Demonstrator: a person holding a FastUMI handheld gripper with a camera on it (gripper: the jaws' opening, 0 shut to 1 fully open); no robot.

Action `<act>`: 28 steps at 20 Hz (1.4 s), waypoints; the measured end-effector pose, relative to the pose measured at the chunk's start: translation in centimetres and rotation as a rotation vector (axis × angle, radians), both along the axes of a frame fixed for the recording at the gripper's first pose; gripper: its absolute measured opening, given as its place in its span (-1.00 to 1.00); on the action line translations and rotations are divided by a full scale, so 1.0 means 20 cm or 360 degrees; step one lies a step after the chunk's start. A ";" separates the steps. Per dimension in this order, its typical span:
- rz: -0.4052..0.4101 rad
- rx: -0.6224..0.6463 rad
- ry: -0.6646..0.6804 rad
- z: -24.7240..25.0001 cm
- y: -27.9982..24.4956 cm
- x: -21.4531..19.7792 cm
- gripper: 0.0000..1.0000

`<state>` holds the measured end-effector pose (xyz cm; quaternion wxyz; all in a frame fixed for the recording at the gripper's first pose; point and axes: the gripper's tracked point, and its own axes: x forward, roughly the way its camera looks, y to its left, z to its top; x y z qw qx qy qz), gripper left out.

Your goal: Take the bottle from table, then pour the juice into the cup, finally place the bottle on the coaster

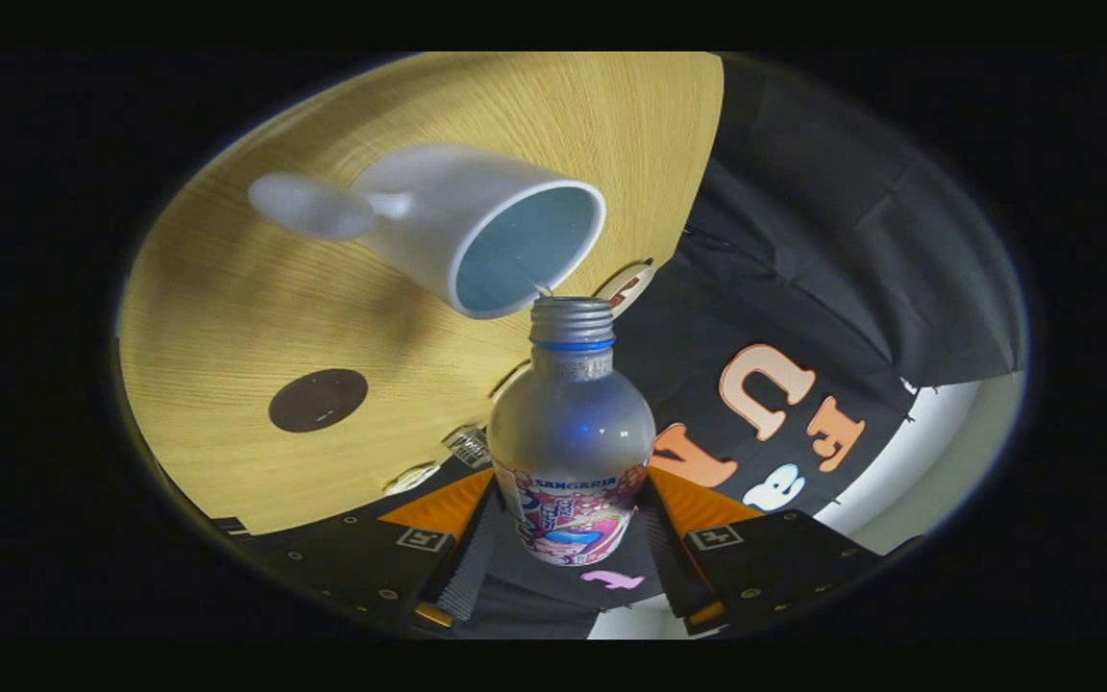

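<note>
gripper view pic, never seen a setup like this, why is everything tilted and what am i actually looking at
This picture comes from a fisheye camera riding on a hand-held two-finger tool, looking forward along its fingers. A person carries it; there is no robot arm. The scene looks tilted because the tool itself is tipped over for pouring.

The two fingers press on either side of a small bottle, gripping its labelled lower part. The bottle's open threaded mouth sits right at the rim of a white cup with a handle, and a thin stream seems to run from mouth to cup.

The cup stands on a wooden table. The dark round disc on the table is the coaster. Behind is the booth's black cloth wall.
</note>
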<state>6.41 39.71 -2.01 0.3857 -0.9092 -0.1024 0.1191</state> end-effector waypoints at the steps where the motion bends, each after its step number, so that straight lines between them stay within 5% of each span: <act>1: -0.0007 0.0003 0.0007 0.00 -0.01 0.00 0.49; 13: -0.0026 0.0173 0.0105 -0.04 0.01 -0.01 0.50; 28: -0.0247 0.1290 0.0439 0.03 -0.16 0.07 0.51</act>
